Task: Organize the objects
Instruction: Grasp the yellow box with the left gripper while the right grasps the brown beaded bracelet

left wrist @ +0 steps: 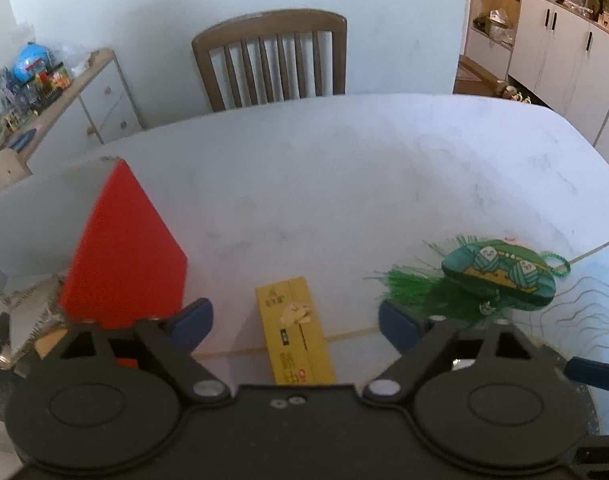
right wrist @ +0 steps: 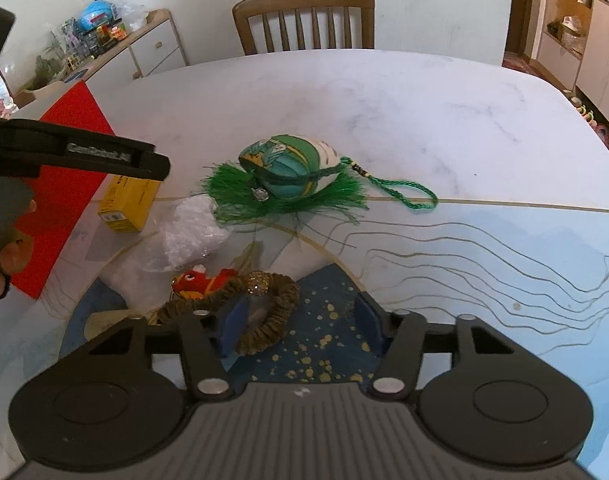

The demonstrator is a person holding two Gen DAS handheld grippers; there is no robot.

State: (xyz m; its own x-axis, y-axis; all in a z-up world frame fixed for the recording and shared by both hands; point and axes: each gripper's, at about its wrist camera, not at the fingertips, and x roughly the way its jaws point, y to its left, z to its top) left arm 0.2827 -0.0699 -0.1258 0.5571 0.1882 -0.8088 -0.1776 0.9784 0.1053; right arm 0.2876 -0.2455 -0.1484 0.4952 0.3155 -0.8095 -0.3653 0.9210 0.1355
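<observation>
A yellow box [left wrist: 294,334] lies on the white table between the open blue pads of my left gripper [left wrist: 294,322], which hovers above it; it also shows in the right wrist view [right wrist: 130,206]. A green tasselled pouch [left wrist: 498,276] lies to its right, also in the right wrist view [right wrist: 290,174]. A red box [left wrist: 124,252] with a white side stands at the left. My right gripper [right wrist: 300,326] is open, its left pad beside a brown scrunchie [right wrist: 264,312]. A red plush fish [right wrist: 202,282] and a crumpled clear bag [right wrist: 188,232] lie just beyond.
A wooden chair [right wrist: 304,20] stands at the table's far side. A cluttered sideboard [right wrist: 116,44] is at the back left and white cabinets [left wrist: 564,52] at the right. The left gripper's body [right wrist: 76,156] and the hand holding it reach in from the left.
</observation>
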